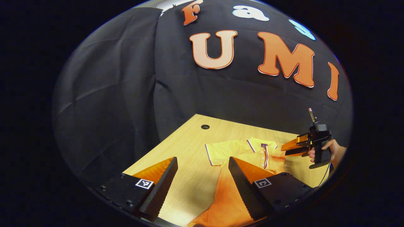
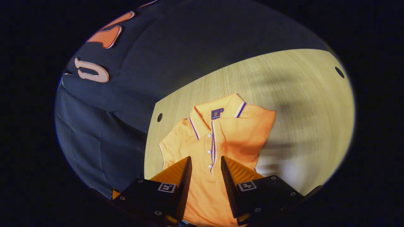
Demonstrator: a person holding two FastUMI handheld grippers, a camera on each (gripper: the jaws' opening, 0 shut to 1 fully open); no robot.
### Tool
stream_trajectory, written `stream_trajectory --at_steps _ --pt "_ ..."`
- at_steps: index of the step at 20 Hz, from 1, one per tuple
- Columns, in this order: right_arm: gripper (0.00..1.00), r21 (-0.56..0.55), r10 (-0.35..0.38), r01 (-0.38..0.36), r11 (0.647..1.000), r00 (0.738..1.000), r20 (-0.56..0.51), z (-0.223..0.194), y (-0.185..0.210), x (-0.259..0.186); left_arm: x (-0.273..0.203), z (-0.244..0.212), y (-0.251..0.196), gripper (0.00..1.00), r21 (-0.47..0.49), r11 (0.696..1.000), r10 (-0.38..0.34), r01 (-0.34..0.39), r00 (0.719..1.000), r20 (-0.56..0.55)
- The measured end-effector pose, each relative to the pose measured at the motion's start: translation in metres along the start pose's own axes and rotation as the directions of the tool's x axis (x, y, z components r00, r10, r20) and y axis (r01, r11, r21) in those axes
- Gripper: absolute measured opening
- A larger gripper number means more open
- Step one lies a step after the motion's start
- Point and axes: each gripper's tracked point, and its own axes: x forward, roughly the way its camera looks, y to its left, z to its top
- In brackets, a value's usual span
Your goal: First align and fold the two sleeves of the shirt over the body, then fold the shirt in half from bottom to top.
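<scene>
Midway through the job, an orange polo shirt [image 2: 221,138] lies flat, front up, collar toward the far wall, on the wooden table [image 2: 303,104]. In the right gripper view one sleeve looks already folded over the body; the other sleeve [image 1: 217,153] remains spread. Both the left gripper [image 1: 202,176] and the right gripper [image 2: 206,171] hover above the cloth, jaws parted and empty. The bottom-to-top fold appears undone.

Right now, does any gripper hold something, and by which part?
Nothing is held. The left gripper and right gripper are open above the shirt.
</scene>
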Motion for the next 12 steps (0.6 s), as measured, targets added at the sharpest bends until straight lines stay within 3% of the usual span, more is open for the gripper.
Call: stream_trajectory --at_steps 1,3,4,5,8,12 --pt "0.72 -0.022 -0.02 0.021 1.0 0.999 0.028 0.003 -0.001 -0.007 0.011 -0.002 0.0 0.99 -0.002 1.0 -0.019 0.019 1.0 -0.024" --pt "0.73 -0.044 -0.063 0.067 0.997 0.994 0.084 0.004 -0.003 -0.022 0.039 -0.005 -0.004 0.99 -0.022 0.997 -0.076 0.075 0.994 -0.073" --pt "0.66 -0.042 -0.078 0.083 0.996 0.991 0.108 0.002 -0.001 -0.03 0.05 -0.007 -0.003 1.0 -0.03 0.995 -0.096 0.093 0.99 -0.102" --pt "0.78 -0.032 -0.096 0.101 0.994 0.986 0.136 0.002 -0.001 -0.038 0.062 -0.01 -0.001 0.99 -0.038 0.993 -0.118 0.114 0.984 -0.132" --pt "0.85 -0.013 -0.175 0.182 0.983 0.96 0.22 -0.004 -0.006 -0.061 0.099 -0.016 0.002 0.98 -0.054 0.987 -0.157 0.149 0.96 -0.231" --pt "0.86 0.002 -0.271 0.284 0.959 0.913 0.305 -0.02 -0.013 -0.098 0.149 -0.034 -0.01 0.98 -0.076 0.98 -0.198 0.183 0.891 -0.408"
